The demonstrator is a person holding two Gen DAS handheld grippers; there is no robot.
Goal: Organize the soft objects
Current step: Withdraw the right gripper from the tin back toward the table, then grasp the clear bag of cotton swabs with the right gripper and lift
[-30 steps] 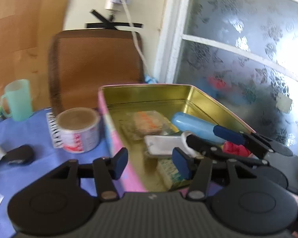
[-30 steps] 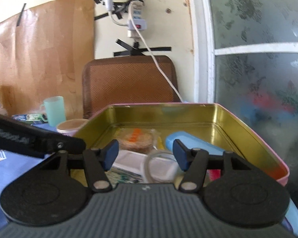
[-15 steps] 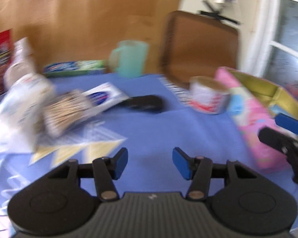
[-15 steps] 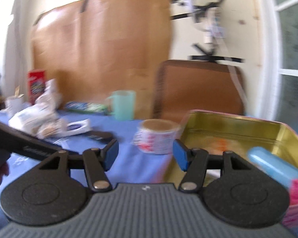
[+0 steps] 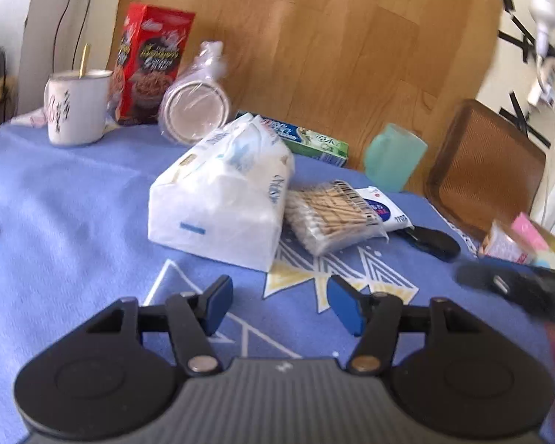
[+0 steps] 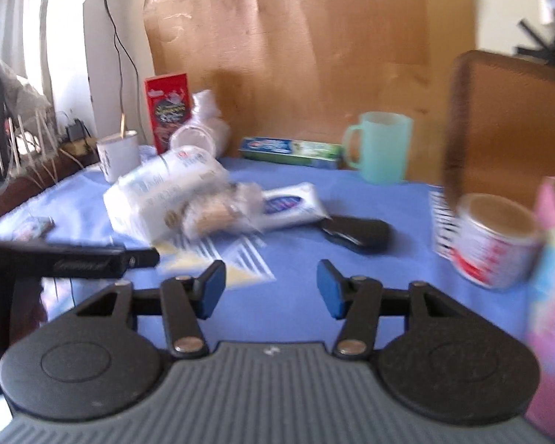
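A blue patterned tablecloth covers the table. On it, the bulky white plastic-wrapped tissue pack lies at centre, a clear bag of wooden cotton swabs touching its right side and partly overlapping a flat white wet-wipe packet. A mint-green plastic mug stands behind them. The left gripper hovers in front of the tissue pack, blue-padded jaws spreading, nothing between. The right gripper hangs over bare cloth, jaws narrowing on nothing.
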